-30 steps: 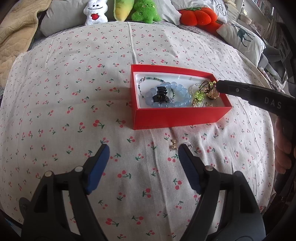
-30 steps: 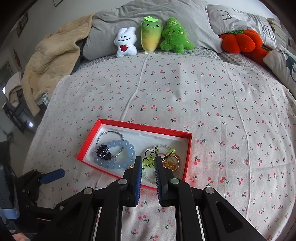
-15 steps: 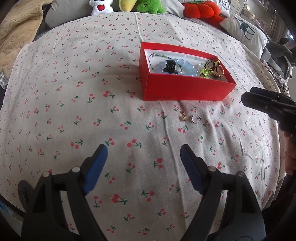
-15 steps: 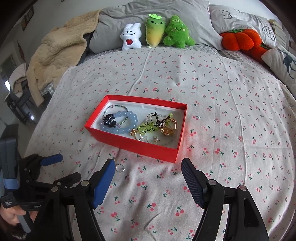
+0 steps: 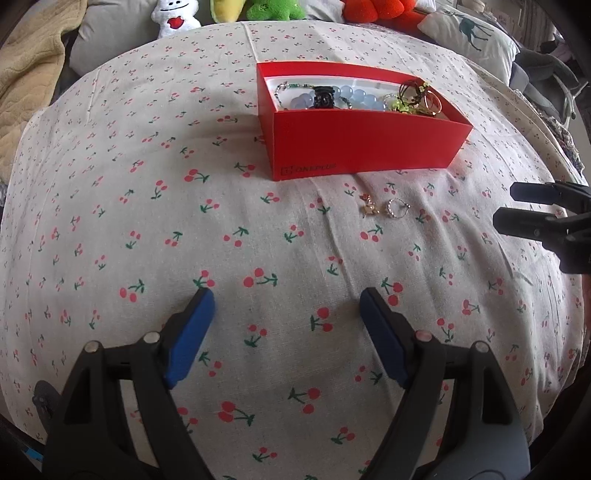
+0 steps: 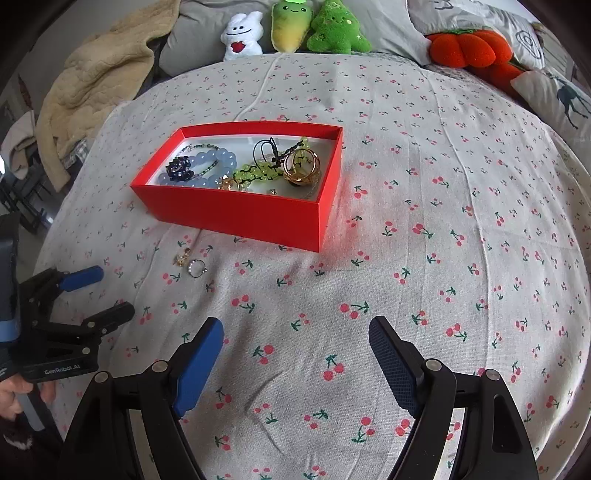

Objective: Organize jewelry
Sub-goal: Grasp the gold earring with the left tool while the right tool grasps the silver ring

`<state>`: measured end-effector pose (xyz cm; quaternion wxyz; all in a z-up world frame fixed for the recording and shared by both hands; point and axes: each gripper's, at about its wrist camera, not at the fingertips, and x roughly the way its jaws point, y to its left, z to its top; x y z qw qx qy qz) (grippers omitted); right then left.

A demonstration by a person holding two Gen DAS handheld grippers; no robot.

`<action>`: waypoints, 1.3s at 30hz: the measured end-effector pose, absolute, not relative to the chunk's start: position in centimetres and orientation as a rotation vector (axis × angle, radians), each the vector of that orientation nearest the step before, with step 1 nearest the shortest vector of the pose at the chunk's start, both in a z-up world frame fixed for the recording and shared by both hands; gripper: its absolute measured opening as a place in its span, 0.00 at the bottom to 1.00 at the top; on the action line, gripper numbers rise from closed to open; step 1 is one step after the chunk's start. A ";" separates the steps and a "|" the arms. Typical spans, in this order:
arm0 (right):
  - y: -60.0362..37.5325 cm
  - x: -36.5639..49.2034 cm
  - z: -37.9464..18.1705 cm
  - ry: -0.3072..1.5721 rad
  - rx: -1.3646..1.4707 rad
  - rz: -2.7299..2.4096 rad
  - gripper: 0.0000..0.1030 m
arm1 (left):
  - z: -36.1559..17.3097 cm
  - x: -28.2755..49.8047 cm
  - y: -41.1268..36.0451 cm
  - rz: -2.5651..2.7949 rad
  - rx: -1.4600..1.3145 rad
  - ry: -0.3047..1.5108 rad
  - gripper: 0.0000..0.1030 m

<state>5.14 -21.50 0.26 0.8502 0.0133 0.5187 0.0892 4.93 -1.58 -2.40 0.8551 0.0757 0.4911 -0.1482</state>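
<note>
A red box [image 5: 362, 147] [image 6: 236, 216] sits on the cherry-print bedsheet and holds a blue bead bracelet [image 6: 218, 166], a green bead strand [image 6: 258, 171], gold rings [image 6: 301, 170] and a dark hair clip [image 6: 179, 168]. A small gold charm [image 5: 369, 206] [image 6: 181, 257] and a silver ring [image 5: 397, 208] [image 6: 197, 267] lie on the sheet in front of the box. My left gripper [image 5: 286, 332] [image 6: 107, 291] is open and empty, low over the sheet. My right gripper [image 6: 295, 363] [image 5: 513, 206] is open and empty, right of the loose pieces.
Plush toys [image 6: 291, 26] and an orange pumpkin cushion [image 6: 469, 46] line the head of the bed. A beige blanket [image 6: 92, 85] hangs off the left side. Pillows [image 5: 476, 40] lie at the far right.
My right gripper has opened, let go of jewelry over the box and drawn back toward me. My left gripper has also pulled back and dropped lower, so the box looks farther off.
</note>
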 end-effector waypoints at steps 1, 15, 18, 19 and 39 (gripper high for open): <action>-21.6 5.2 0.1 1.096 0.026 0.185 0.80 | -2.4 5.0 -1.8 -0.325 0.163 1.024 0.79; -22.7 5.5 -0.2 1.111 0.023 0.166 0.80 | -3.0 6.5 -5.2 -0.383 0.240 0.957 0.68; -22.8 5.5 -0.2 1.111 0.028 0.164 0.80 | -3.1 6.6 -5.8 -0.405 0.250 0.938 0.60; -22.9 5.5 -0.2 1.110 0.031 0.164 0.80 | -3.1 6.6 -5.9 -0.410 0.251 0.934 0.58; -22.1 5.7 0.1 1.099 0.026 0.176 0.80 | -3.2 7.5 -6.7 -0.458 0.203 0.905 0.24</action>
